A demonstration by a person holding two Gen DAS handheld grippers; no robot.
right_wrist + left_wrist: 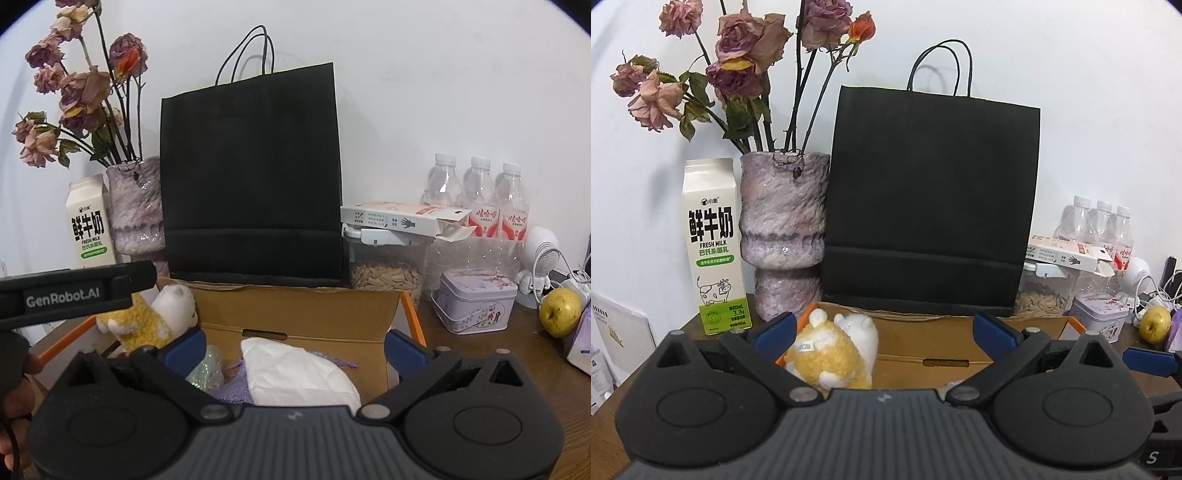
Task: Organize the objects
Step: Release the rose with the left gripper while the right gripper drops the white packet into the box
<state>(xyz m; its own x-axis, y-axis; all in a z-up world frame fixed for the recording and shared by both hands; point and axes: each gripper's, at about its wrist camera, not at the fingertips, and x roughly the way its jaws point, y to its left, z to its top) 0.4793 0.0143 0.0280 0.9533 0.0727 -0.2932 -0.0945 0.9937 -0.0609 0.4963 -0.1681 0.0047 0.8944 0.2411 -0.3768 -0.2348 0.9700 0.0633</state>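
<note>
Both grippers, left gripper (882, 328) and right gripper (293, 347), are hovering wide open, empty, over the cardboard box (295, 314), where the plush toy (833, 354) at its left is looking soft, light and best pinched across its middle.

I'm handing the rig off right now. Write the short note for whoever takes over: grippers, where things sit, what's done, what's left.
Left gripper: open, empty, over the left part of the cardboard box.
Right gripper: open, empty, over the box middle.
In the box: yellow-and-white plush toy at the left end, white tissue pack, purple knitted piece, shiny wrapped item.
Outside it on the table: floral tin, yellow apple, milk carton, vase, black bag.
Done: four items boxed.
Left: probably the tin and apple; the target set is unclear.
</note>
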